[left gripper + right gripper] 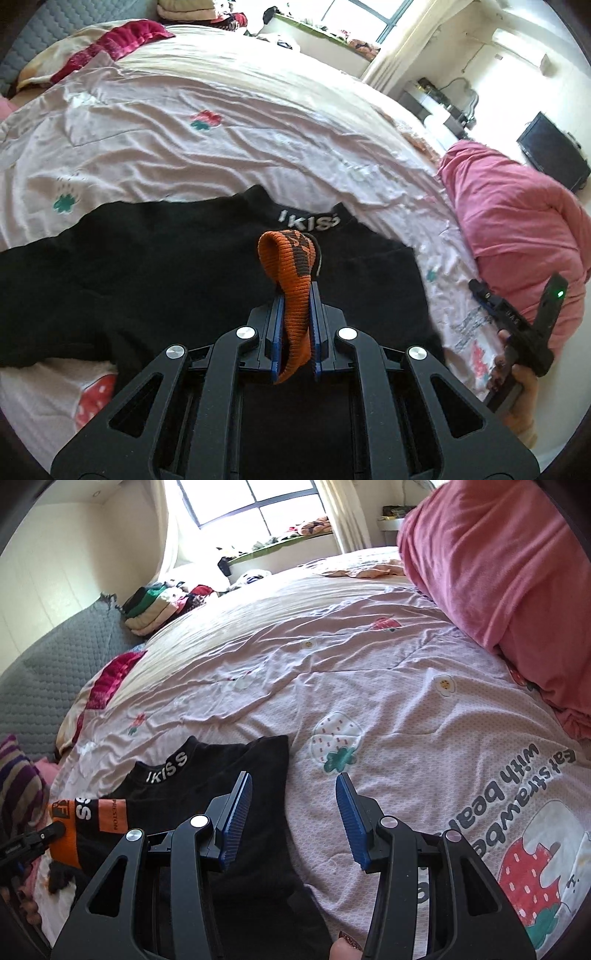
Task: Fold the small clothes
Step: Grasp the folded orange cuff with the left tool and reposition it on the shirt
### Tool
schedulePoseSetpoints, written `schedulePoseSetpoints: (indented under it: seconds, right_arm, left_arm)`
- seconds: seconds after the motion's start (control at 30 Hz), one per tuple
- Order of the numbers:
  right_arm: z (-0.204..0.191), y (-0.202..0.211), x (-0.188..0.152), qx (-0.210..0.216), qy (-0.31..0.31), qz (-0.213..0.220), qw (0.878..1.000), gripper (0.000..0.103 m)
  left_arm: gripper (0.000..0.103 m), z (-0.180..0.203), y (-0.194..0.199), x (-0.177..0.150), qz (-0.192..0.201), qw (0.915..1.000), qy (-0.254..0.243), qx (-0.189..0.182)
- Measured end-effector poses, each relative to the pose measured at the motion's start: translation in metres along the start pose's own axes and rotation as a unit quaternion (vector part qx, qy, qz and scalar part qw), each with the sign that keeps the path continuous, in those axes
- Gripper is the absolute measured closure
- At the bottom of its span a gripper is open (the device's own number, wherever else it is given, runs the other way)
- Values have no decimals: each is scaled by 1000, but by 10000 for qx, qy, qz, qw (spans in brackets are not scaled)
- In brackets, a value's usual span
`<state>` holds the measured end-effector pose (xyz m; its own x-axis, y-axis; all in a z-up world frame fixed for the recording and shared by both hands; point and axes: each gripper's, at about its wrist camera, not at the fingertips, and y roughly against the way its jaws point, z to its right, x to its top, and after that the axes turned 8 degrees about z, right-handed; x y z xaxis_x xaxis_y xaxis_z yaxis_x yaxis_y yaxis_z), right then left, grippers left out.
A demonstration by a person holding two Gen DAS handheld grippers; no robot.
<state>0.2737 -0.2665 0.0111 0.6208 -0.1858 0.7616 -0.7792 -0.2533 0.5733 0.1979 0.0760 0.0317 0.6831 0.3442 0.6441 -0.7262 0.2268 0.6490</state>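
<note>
Left hand-held gripper (295, 291): I clamp the orange sock (291, 273) over the black shirt (147, 266).
Right hand-held gripper (293, 786): fingers apart, holding nothing.
Shirt: flat on the bed (369, 657).

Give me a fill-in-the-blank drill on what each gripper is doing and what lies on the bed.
1. The left gripper is shut on an ____ and black sock.
2. The right gripper has its fingers ____, holding nothing.
3. The black garment lying on the bedspread shows the white lettering ____ on its collar.
4. The bulky folded blanket on the bed is ____ in colour.

Missing words: orange; open; IKISS; pink
</note>
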Motion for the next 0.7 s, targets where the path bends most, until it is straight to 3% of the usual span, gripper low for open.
schedulePoseSetpoints:
  seconds: [0.27, 0.43, 0.7]
  right_arm:
    - [-35, -10, -15, 171, 550, -158, 9982, 57]
    - [-49, -16, -24, 233, 797, -255, 9962, 57]
    - [-63, -24, -36, 287, 1102, -436, 9925, 57]
  left_arm:
    - [97, -20, -4, -12, -152, 9995, -91, 248]
    - [94, -26, 0, -16, -18, 9983, -261, 518]
    - [72, -19, -20, -27, -201, 9935, -742, 840]
